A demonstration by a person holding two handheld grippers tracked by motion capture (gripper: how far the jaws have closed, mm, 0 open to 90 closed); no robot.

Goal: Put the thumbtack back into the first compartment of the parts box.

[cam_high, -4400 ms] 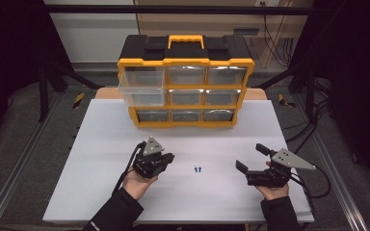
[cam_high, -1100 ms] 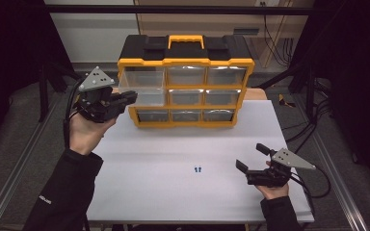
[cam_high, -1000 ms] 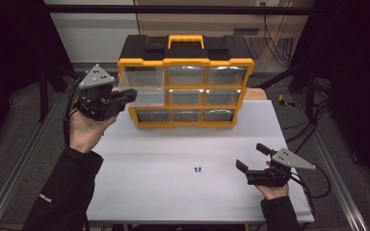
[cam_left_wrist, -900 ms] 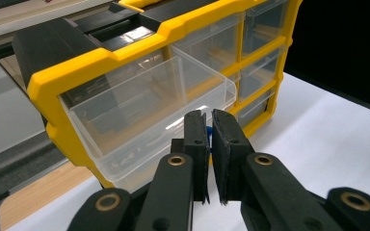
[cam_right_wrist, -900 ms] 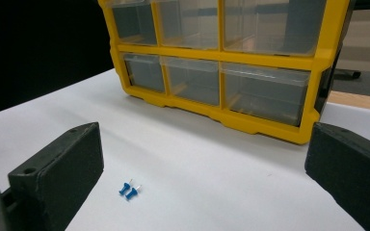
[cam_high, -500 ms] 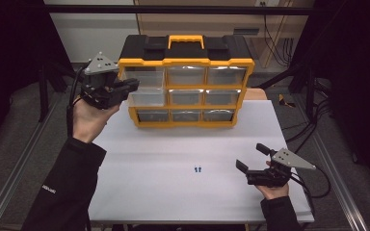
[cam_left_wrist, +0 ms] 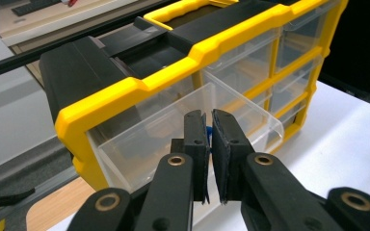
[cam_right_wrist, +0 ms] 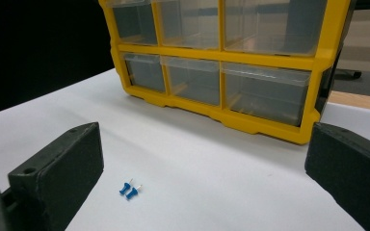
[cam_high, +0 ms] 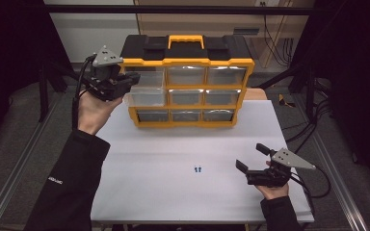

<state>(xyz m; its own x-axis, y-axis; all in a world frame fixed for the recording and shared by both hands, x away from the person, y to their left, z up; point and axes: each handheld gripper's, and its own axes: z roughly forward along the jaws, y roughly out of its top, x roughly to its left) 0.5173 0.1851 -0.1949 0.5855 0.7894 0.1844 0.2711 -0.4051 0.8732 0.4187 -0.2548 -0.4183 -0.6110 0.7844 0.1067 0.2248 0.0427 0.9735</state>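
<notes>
Blue pin (cam_left_wrist: 208, 136): small, only a sliver of blue showing between the nearly closed jaws of the left gripper (cam_left_wrist: 209, 144), pinched there above the pulled-out clear drawer (cam_left_wrist: 173, 134) at the upper left of the yellow-and-black organiser (cam_high: 188, 82). Two more blue pins (cam_right_wrist: 129, 189) lie side by side on the white tabletop (cam_high: 173, 159), near the right gripper (cam_high: 253, 161), jaws spread wide, resting low.

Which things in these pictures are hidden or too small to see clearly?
- Small blue thing between the left tongs, left gripper view: the jaws cover most of it, so its kind is unclear.
- Pulled-out drawer, left gripper view: the tongs hide part of its inside.
- Two blue pins, high view: too small for detail.
- Drawer cabinet, right gripper view: top cut off by the edge.
</notes>
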